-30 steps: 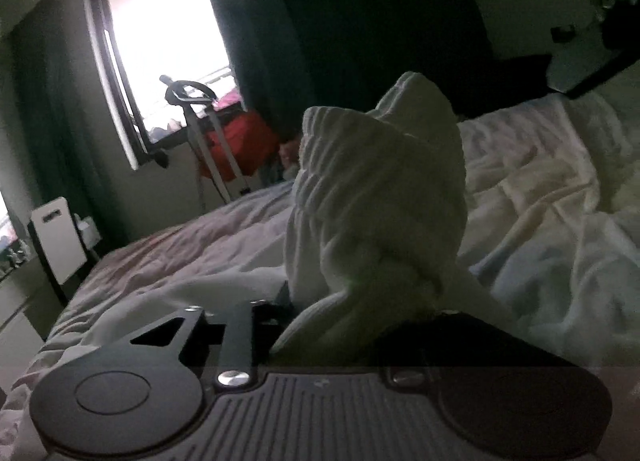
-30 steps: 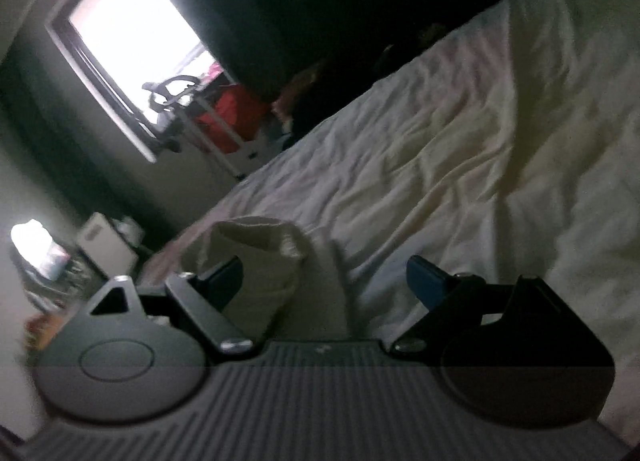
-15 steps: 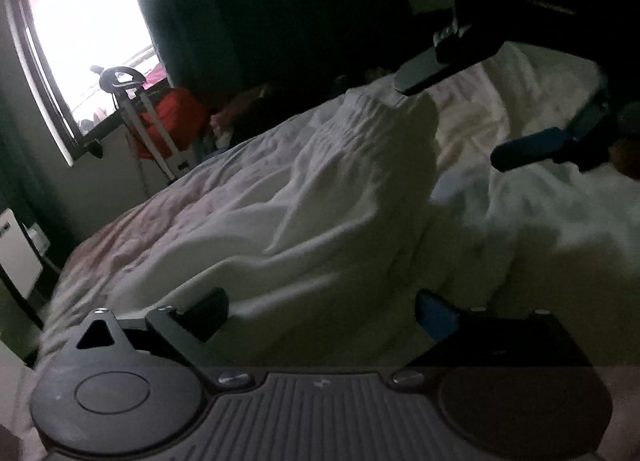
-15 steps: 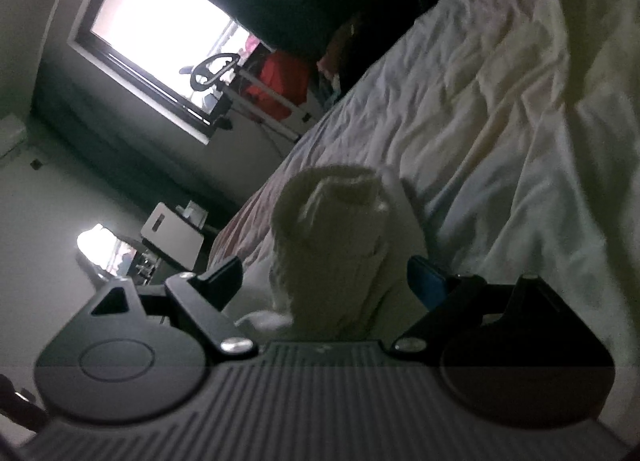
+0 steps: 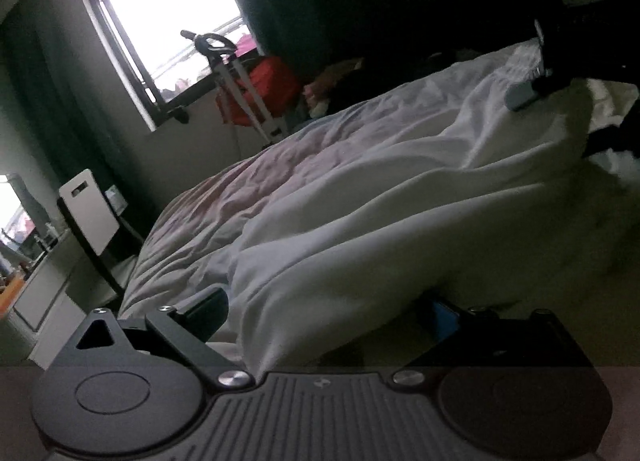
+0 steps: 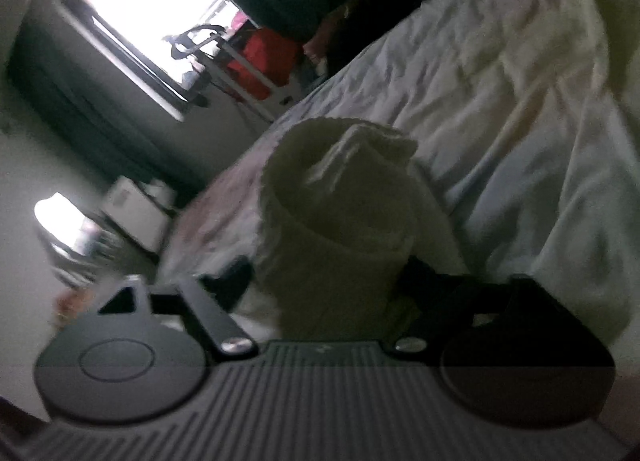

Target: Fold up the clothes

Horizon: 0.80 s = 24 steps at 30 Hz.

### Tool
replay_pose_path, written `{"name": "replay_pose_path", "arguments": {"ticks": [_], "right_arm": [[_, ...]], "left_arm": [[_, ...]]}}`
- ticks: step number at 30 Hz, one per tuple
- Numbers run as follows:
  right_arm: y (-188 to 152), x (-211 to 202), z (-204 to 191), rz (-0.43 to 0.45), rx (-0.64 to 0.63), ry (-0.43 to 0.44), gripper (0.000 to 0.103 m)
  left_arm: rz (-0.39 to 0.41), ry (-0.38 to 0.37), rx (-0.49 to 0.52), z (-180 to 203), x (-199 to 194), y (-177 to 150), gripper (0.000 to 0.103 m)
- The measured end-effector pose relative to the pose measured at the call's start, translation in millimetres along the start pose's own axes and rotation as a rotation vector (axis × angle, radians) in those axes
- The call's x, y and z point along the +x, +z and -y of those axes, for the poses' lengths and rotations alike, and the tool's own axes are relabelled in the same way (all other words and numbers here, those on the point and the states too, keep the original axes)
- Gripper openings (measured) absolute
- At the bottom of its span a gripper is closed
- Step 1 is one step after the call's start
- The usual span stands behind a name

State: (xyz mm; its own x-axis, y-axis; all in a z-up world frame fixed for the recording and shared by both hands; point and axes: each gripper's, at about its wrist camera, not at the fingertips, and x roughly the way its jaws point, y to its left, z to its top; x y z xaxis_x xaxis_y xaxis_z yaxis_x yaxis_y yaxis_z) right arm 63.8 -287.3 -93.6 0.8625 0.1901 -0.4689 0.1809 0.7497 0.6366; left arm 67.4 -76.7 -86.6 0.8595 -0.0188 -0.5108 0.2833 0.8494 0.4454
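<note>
The left gripper (image 5: pixel 326 311) points a little downward with its jaws spread wide, and white cloth (image 5: pixel 360 229) lies loosely in the gap between them without being pinched. The right gripper (image 6: pixel 326 281) is tilted down too and its jaws are closing, with a bunched ribbed part of the same cloth standing up between them; the view is blurred, so it is unclear whether the pads press on it. From the left wrist, the right gripper shows far ahead to the right, fingers dark against the cloth.
</note>
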Motion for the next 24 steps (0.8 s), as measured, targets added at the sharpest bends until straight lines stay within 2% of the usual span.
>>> {"name": "replay_pose_path", "arguments": {"ticks": [2,3,4,7,10,12,15,17,19,20,24], "right_arm": [[2,2,-4,0.024,-0.041,-0.035,0.062],[2,3,-6,0.036,-0.061,-0.051,0.048],[4,2,-9,0.051,-0.081,-0.062,0.04],[9,-11,-19,0.129,-0.139,-0.025,0.033],[17,-32,-26,0.234,-0.148,0.049,0.031],[21,-42,-26,0.279,-0.142,0.042,0.031],[21,-41,-10,0.264,-0.117,-0.057,0.031],[14,-27,13,0.168,-0.042,-0.125,0.033],[6,-16,31,0.1,0.037,-0.171,0.04],[4,-18,37,0.101,0.083,-0.151,0.042],[2,-25,48,0.089,0.203,-0.108,0.081]], "left_arm": [[0.007,-0.007,-0.008,-2,0,-1,0.101],[0.017,-0.001,-0.002,-1,-3,-2,0.101],[0.029,0.008,0.004,3,-7,-4,0.101],[0.049,0.017,0.009,7,-3,-6,0.101],[0.068,0.007,0.001,4,2,-4,0.1],[0.068,0.0,-0.018,1,4,-5,0.1],[0.059,-0.011,-0.048,-4,6,-7,0.1],[0.045,-0.005,-0.058,-5,7,-8,0.1],[0.033,0.005,-0.072,-7,8,-9,0.101],[0.031,0.009,-0.082,-8,7,-10,0.101],[0.031,0.029,-0.115,-13,4,-13,0.1]]}}
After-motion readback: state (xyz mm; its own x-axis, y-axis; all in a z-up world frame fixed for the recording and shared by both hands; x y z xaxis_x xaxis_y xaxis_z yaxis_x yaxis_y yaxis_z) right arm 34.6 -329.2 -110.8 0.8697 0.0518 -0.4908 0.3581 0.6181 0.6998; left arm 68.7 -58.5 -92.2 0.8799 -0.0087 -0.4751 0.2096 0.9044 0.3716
